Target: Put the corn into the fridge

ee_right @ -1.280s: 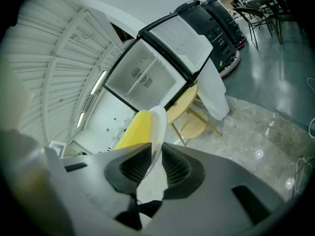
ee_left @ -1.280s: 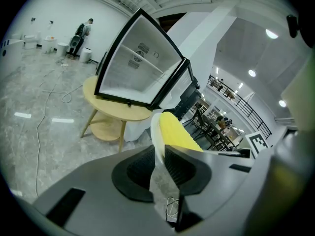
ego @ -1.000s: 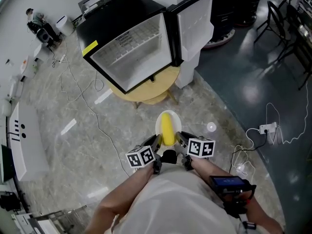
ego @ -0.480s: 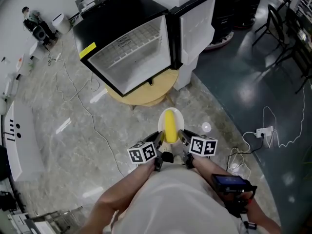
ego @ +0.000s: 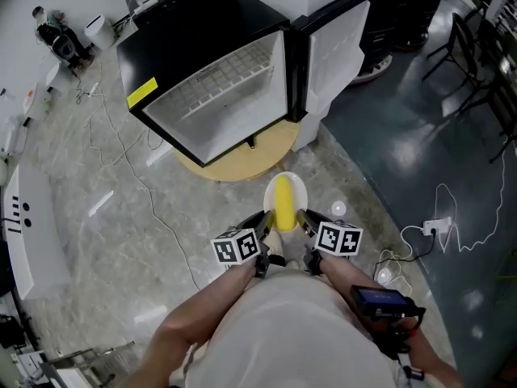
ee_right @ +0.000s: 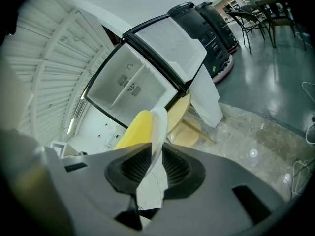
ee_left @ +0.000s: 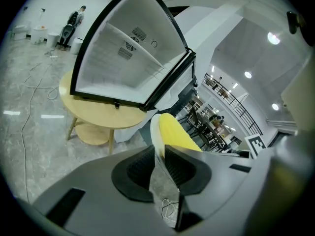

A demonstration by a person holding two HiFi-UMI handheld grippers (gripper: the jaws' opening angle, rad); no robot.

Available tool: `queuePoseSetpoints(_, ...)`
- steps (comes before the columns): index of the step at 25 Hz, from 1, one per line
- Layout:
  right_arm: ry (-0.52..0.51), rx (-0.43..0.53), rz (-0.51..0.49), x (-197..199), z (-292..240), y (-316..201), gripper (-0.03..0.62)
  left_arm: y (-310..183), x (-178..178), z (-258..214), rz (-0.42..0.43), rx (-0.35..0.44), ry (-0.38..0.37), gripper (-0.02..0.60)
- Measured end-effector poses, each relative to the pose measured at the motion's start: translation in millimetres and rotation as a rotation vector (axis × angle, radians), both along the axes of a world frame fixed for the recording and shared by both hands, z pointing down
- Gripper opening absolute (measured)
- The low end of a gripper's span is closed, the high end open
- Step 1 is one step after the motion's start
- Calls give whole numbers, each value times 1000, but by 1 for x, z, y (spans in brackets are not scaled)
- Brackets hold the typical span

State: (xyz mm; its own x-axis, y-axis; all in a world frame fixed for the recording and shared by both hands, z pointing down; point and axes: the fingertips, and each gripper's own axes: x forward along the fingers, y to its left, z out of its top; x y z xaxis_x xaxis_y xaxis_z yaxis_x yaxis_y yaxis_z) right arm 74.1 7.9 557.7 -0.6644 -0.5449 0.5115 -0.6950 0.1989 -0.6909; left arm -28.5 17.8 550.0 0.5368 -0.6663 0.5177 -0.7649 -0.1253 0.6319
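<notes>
The yellow corn [ego: 283, 204] lies on a white plate [ego: 300, 192], and the person holds the plate out in front at 12 o'clock. The left gripper [ego: 262, 221] pinches the plate's rim at about 7 o'clock. The right gripper [ego: 304, 219] pinches the rim at about 5 o'clock. In the left gripper view, the left gripper [ee_left: 157, 154] has its two jaws pressed on the thin edge of the plate [ee_left: 153, 131], with the corn [ee_left: 175, 134] just past them. In the right gripper view, the right gripper [ee_right: 154, 157] bites the plate [ee_right: 159, 127] the same way, and the corn [ee_right: 136, 130] shows on its far side. The fridge [ego: 206, 83] is at 11 o'clock from the plate, well apart from it. It stands on a round table [ego: 242, 158]. Its door [ego: 335, 43] is wide open at 1 o'clock. A white cord [ego: 121, 158] runs over the floor [ego: 97, 241] at 9 o'clock.
</notes>
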Motion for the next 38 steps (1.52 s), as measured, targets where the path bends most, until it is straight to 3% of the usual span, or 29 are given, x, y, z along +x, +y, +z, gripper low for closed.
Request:
queuePoseSetpoints(23, 39, 27, 73, -33, -16, -96, 52, -104, -34, -11, 66, 23, 43, 64)
queuePoseSetpoints(38, 31, 19, 23, -68, -14, -115, 52, -114, -68, -6, 17, 16, 37, 64)
